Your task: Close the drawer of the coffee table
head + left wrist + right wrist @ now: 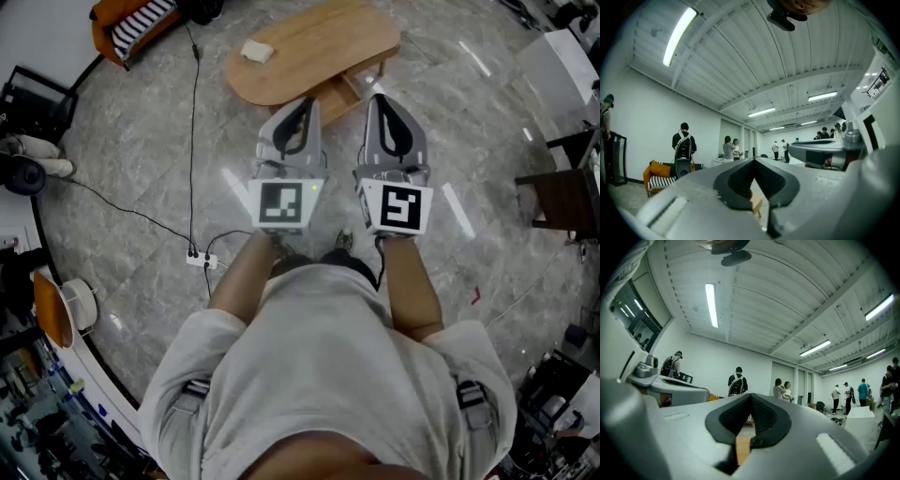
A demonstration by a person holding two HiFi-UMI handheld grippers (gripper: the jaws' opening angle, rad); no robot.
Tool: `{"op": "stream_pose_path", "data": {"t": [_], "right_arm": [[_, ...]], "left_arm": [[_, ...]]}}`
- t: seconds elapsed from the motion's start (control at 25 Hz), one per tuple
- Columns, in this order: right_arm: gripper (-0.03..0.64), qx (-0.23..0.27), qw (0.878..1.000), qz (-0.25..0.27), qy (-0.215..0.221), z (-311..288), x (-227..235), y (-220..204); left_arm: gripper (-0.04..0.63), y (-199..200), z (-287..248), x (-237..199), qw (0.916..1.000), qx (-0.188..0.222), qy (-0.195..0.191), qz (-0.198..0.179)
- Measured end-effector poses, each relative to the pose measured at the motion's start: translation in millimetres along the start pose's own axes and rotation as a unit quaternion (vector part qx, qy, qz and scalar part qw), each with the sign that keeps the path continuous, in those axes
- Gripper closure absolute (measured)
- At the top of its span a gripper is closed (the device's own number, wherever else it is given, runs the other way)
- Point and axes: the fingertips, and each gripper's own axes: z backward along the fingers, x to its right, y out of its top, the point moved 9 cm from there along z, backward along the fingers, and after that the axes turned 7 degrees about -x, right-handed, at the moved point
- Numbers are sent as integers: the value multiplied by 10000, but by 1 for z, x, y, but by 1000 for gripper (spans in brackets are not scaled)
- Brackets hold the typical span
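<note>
The oval wooden coffee table (319, 42) stands on the grey floor ahead of me, with a small white object (256, 52) on its top. Its drawer (360, 86) sticks out from under the near edge. I hold both grippers side by side, short of the table and pointing at it. My left gripper (302, 105) is shut and empty, off to the left of the drawer. The right gripper (381, 101) is shut and empty too, its tip just in front of the drawer and apart from it. Through the shut jaws of each gripper view a sliver of the wooden table (756, 205) (742, 448) shows.
A power strip (201, 260) with black cables lies on the floor to the left. An orange striped sofa (131, 21) is at the far left, a dark chair (562, 202) at the right, a white fan (75, 302) at the near left. Several people (683, 145) stand far off.
</note>
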Motion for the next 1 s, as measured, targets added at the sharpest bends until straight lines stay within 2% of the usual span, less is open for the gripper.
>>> {"op": "stream_pose_path", "data": {"t": [0.28, 0.48, 0.6, 0.84, 1.0], "right_arm": [[611, -78, 9999, -52, 63, 10, 21, -13], [611, -87, 9997, -218, 54, 10, 49, -25], [611, -118, 9996, -216, 119, 10, 71, -34], [611, -286, 9986, -292, 330, 5, 114, -53], [611, -278, 9986, -308, 332, -5, 130, -60]], "left_arm": [[574, -9, -10, 19, 9999, -156, 63, -8], [575, -17, -28, 36, 9994, -285, 108, -186], [574, -21, -39, 51, 9990, -364, 220, -115], [574, -28, -65, 75, 9977, -478, 275, -389], [575, -31, -82, 82, 9979, -504, 317, -249]]}}
